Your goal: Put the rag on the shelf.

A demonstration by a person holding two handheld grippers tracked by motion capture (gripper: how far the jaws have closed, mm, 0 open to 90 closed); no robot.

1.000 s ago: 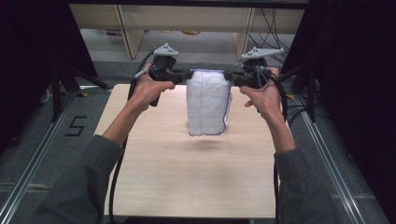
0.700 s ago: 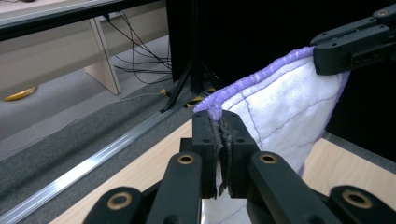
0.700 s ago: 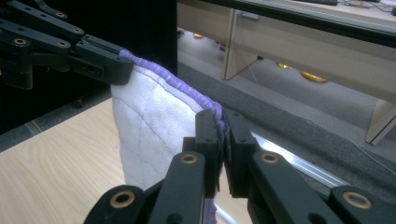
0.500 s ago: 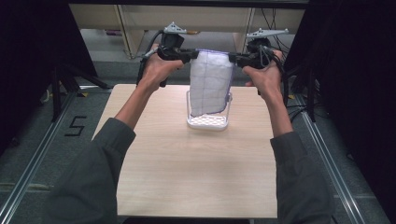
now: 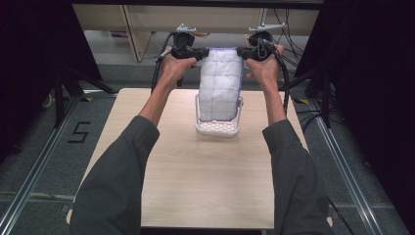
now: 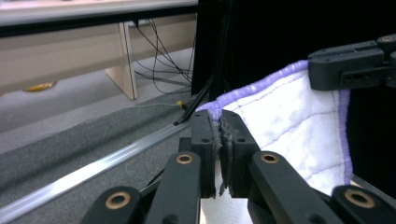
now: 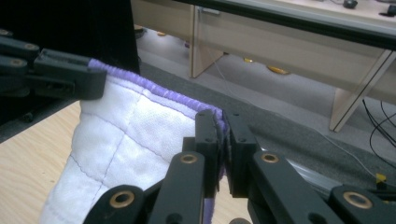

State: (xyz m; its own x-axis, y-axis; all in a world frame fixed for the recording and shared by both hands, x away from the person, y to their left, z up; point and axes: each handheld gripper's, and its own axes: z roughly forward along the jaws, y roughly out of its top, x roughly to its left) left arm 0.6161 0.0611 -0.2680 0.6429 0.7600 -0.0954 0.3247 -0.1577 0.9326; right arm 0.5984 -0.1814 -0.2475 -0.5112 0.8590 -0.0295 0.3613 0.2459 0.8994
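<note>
- A person at a wooden table [image 5: 195, 196] holds a white quilted cloth [image 5: 220, 88] aloft by its two top corners, one gripper to each corner, over the table's far edge.
- The left gripper [image 5: 197, 52] has its jaws pressed together on the cloth's purple-edged left corner; in the left gripper view [image 6: 219, 135] the hem is pinched flat between the two black jaws.
- The right gripper [image 5: 243, 52] is clamped the same way on the right corner, the hem squeezed between its jaws in the right gripper view [image 7: 222, 135].
- The cloth hangs stretched between them, its lower end dropping into or just behind a white perforated basket [image 5: 218, 128] that stands on the far half of the table; which of the two, the pictures do not settle.
- Judged from this, the lift and spread look done: the cloth is open and taut along its top edge. Whether it is coming out of the basket or going in cannot be told; setting it down, and any folding, is left to do.
- The count: one cloth, one basket, two grippers, one table.
</note>
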